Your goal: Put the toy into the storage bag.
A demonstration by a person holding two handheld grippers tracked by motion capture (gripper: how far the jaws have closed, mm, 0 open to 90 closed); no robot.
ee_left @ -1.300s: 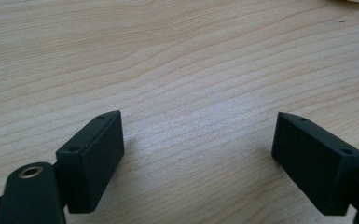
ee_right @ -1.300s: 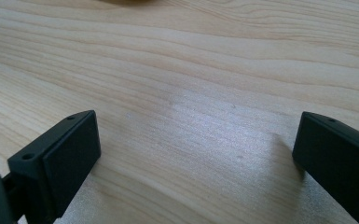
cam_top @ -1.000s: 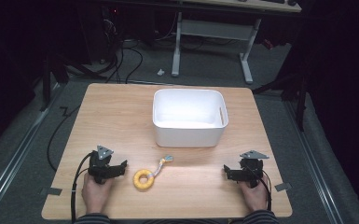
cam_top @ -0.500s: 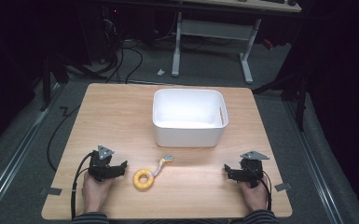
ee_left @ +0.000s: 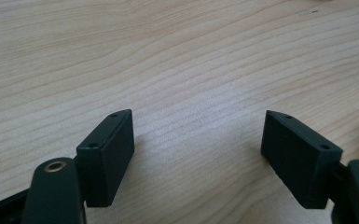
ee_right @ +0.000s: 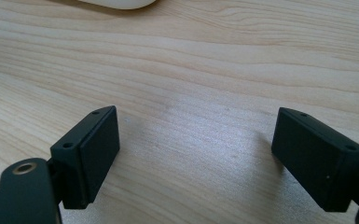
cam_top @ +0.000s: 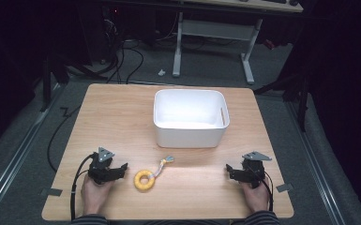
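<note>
Yellow ring (cam_top: 144, 180) with a short cord and grey tag (cam_top: 169, 159) lies flat on the wooden table (cam_top: 122, 117), lower centre of the high view, just left of mid-frame. Nothing touching it. Left gripper (cam_top: 120, 169) sits just beside it at lower left, resting on the table in the person's hand, jaws pointing toward the ring; jaws apart, have just been closing a bit, only bare wood between them in the left gripper view (ee_left: 198, 154). Right gripper (cam_top: 229, 170) at lower right, well apart from the ring, jaws spread wide over bare wood (ee_right: 196, 154). White bin (cam_top: 190, 117) stands above the ring, centre of frame, near the tag
</note>
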